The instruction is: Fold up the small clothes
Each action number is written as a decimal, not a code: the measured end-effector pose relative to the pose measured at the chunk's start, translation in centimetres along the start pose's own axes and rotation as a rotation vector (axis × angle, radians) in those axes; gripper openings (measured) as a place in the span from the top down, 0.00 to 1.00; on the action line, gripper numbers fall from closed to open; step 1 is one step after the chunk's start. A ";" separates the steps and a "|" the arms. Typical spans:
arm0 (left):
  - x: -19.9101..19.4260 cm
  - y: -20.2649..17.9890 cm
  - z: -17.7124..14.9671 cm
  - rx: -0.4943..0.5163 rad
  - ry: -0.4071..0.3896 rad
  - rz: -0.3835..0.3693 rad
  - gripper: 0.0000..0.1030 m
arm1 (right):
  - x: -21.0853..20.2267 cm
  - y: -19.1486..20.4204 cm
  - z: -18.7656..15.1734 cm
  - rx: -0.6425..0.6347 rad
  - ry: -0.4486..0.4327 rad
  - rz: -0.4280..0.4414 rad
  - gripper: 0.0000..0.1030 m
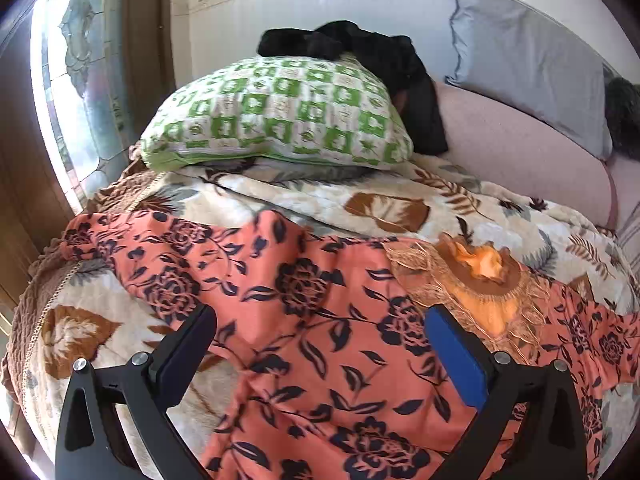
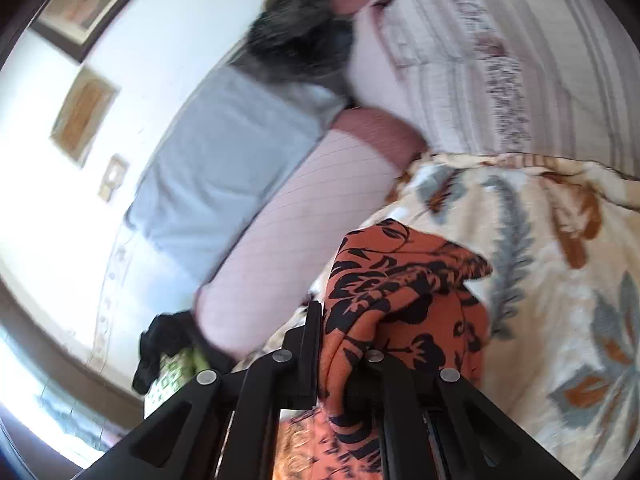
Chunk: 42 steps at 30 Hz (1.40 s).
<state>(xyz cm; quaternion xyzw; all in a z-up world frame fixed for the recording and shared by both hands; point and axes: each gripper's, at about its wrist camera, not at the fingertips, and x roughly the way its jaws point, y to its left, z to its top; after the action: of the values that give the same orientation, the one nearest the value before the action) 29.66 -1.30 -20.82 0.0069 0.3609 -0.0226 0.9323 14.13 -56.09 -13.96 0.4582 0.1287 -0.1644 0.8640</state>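
An orange garment with black flowers lies spread on the leaf-print blanket, its lace-trimmed orange neck to the right. My left gripper is open, its fingers apart just above the garment's middle. In the right wrist view my right gripper is shut on a bunched fold of the same garment, lifted above the blanket; the view is tilted and blurred.
A green-and-white pillow with a black cloth on it lies behind the garment. A pink bolster and a grey-blue pillow lie against the wall. A window is at the left.
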 end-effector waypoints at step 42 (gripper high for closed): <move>0.3 -7.7 -1.0 0.095 -0.012 -0.080 0.00 | 9.6 1.3 -26.1 -0.006 0.559 -0.079 0.63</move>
<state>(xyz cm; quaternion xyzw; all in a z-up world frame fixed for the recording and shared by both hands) 28.85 -9.00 -21.70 0.0363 0.3536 -0.0771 0.9315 21.54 -35.20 -30.87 0.4776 0.3801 -0.0649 0.7894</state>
